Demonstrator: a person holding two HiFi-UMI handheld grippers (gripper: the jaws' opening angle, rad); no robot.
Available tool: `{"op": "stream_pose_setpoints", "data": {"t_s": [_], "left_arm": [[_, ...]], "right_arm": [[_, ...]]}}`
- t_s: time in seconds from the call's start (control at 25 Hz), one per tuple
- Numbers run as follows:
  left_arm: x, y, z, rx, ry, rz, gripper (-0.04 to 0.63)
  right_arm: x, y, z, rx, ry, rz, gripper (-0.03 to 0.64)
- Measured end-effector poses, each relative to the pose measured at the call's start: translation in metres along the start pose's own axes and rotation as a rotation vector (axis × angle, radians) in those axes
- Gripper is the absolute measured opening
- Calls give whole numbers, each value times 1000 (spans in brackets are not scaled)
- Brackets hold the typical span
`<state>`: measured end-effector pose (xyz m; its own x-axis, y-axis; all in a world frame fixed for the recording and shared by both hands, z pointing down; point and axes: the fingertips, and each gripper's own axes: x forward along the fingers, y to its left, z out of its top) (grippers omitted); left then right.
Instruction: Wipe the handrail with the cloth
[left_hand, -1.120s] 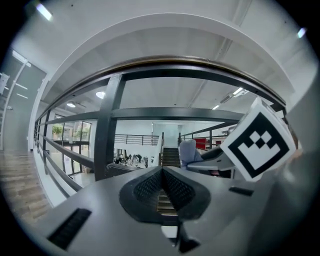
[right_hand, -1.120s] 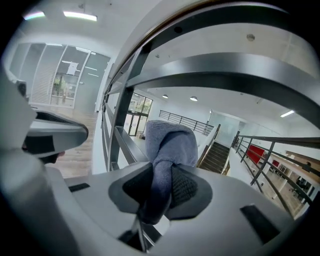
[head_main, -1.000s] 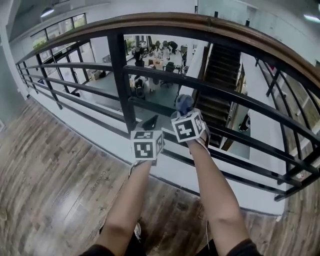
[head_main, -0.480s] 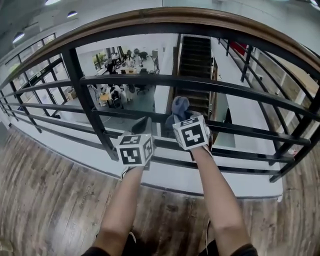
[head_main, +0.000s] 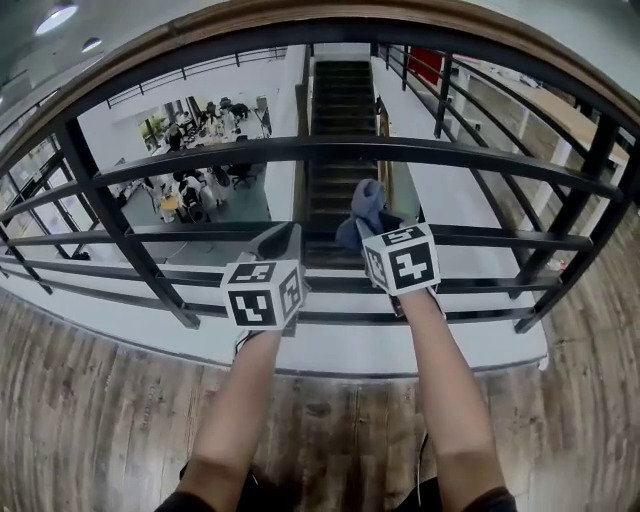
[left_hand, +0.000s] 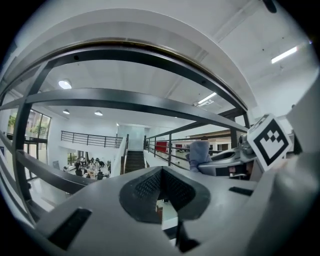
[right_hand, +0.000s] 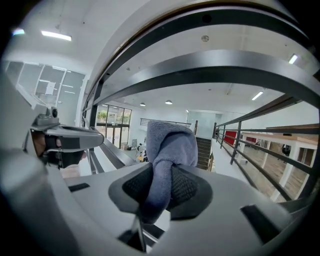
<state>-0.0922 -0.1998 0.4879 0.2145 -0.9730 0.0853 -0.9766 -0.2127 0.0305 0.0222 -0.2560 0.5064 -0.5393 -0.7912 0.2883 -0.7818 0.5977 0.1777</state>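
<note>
Wooden handrail (head_main: 110, 72) arcs across the top of the head view, well above both grippers, capping a black metal railing whose horizontal bars (head_main: 350, 150) run unbroken between a slanted post at the left (head_main: 120, 230) and another at the right (head_main: 575, 215). That leaves a wide free span along the rail, with an open drop to a staircase (head_main: 340, 110) behind it. Plank floor (head_main: 100, 400) ends at a pale ledge just under the lowest bar. The left gripper (head_main: 285, 240) is held in front of the lower bars, its jaws pressed together with nothing between them (left_hand: 161, 190). The right gripper (head_main: 368, 225), just beside it and a little higher, is clamped on the grey-blue cloth (right_hand: 170, 145), which bunches up above its jaws (right_hand: 160, 187) and is clear of the handrail. Compared with half a second earlier, the view has swung right: the left post sits farther left, the staircase is now centred, and both grippers remain low with the cloth still pinched.
</note>
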Motion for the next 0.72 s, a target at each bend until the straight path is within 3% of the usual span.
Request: {"op": "stream_pose_setpoints", "data": {"t_s": [0.72], "left_arm": [[65, -214, 7, 15, 10, -217, -2]], "right_arm": [[-119, -232, -76, 48, 49, -269, 97]]}}
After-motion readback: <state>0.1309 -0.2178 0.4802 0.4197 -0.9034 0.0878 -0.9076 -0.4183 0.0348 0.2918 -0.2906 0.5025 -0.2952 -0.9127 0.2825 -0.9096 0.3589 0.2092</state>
